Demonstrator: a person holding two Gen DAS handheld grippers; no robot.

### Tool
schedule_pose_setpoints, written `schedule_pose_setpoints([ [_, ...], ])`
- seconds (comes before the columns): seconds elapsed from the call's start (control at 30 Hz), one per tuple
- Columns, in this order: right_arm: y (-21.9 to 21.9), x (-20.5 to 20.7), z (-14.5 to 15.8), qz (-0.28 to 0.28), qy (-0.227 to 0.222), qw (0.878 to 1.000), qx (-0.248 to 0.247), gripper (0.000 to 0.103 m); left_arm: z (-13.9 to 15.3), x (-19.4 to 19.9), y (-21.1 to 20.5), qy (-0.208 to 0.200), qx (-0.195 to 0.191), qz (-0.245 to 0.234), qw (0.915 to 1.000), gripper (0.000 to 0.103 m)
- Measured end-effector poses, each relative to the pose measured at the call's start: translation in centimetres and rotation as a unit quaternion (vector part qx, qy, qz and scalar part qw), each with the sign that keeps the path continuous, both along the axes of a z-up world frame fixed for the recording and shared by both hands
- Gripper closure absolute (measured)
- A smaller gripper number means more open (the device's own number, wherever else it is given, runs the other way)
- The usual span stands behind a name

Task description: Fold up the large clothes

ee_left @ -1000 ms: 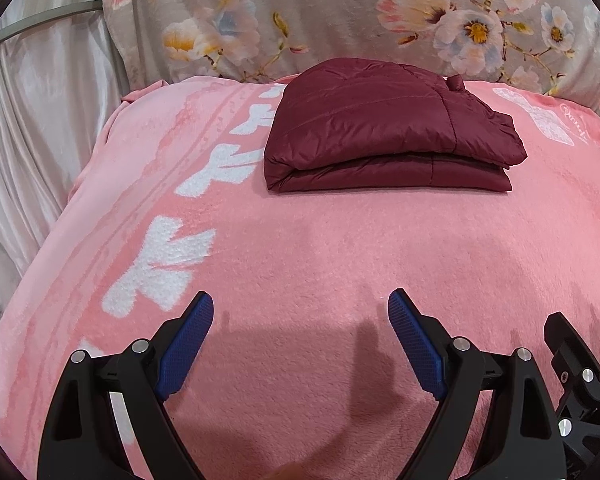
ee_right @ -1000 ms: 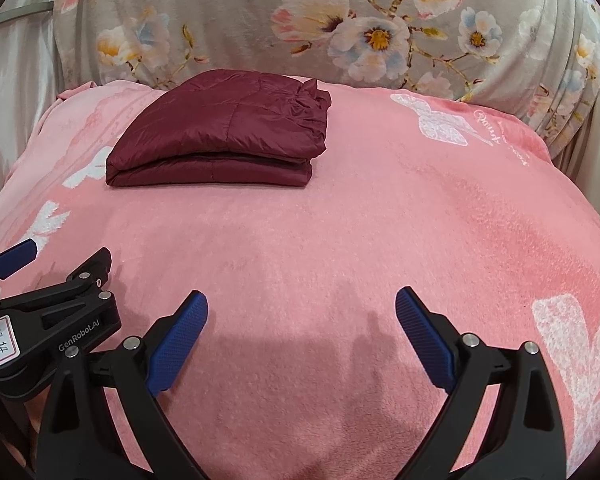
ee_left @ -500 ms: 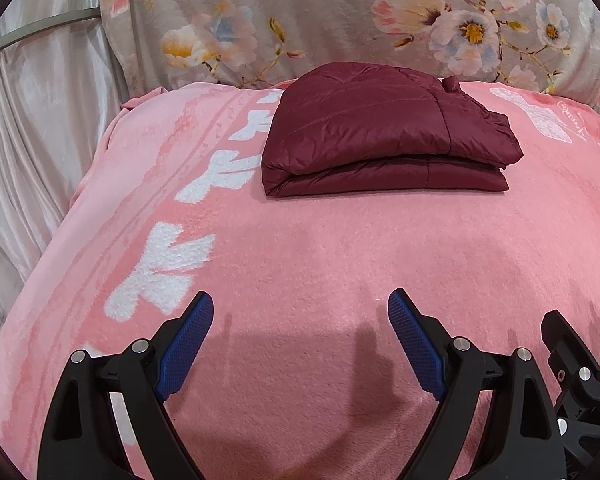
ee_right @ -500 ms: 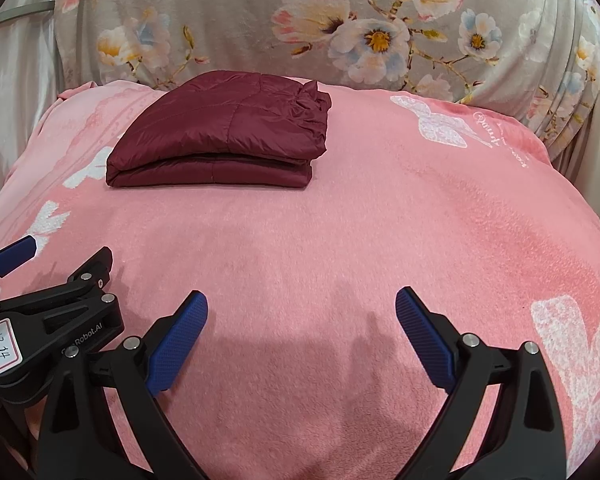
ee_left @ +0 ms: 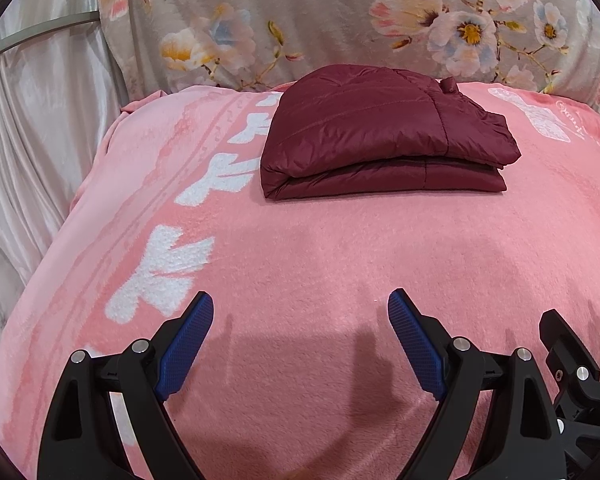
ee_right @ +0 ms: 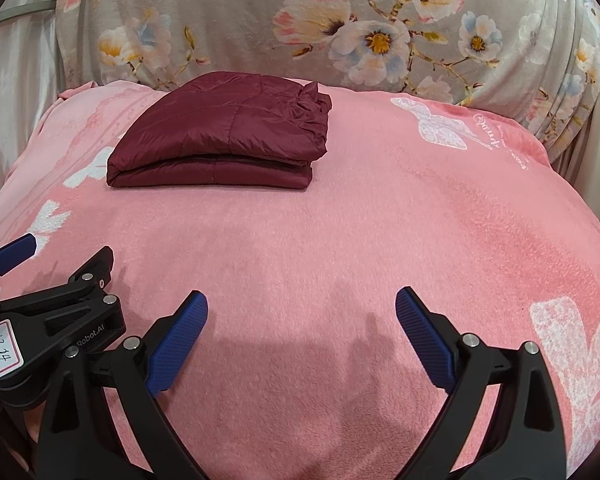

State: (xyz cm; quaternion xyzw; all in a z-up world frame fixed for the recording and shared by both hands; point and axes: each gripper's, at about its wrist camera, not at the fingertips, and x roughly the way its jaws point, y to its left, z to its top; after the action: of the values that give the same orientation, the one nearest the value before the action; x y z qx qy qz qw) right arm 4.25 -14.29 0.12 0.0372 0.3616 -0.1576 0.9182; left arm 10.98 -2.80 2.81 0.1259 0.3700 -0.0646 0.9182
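Note:
A dark red quilted jacket (ee_left: 384, 136) lies folded into a compact stack at the far side of the pink blanket (ee_left: 320, 264); it also shows in the right wrist view (ee_right: 224, 140). My left gripper (ee_left: 300, 312) is open and empty, low over the blanket, well short of the jacket. My right gripper (ee_right: 302, 310) is open and empty too, beside the left one. The left gripper's body shows at the lower left of the right wrist view (ee_right: 48, 320).
A grey floral cloth (ee_left: 340, 20) hangs behind the blanket. A pale satin curtain (ee_left: 32, 128) hangs at the left. The blanket drops away at its left and right edges.
The jacket sits slightly lower and nearer in the left wrist view, so the left gripper has tilted or edged a little. The right view is nearly unchanged. Both stay open.

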Motion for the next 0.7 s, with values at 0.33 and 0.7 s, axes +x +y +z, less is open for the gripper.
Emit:
schedule_pose_setpoints([
  [0.33, -0.02, -0.04, 0.05, 0.0, 0.0, 1.0, -0.001, 0.01, 0.02, -0.06, -0.04, 0.0, 0.0, 0.0, 1.0, 0.019],
  [0.7, -0.06, -0.11, 0.23, 0.001, -0.002, 1.0, -0.004, 0.01, 0.06, -0.04, -0.07, -0.001, 0.001, 0.001, 1.0, 0.019],
])
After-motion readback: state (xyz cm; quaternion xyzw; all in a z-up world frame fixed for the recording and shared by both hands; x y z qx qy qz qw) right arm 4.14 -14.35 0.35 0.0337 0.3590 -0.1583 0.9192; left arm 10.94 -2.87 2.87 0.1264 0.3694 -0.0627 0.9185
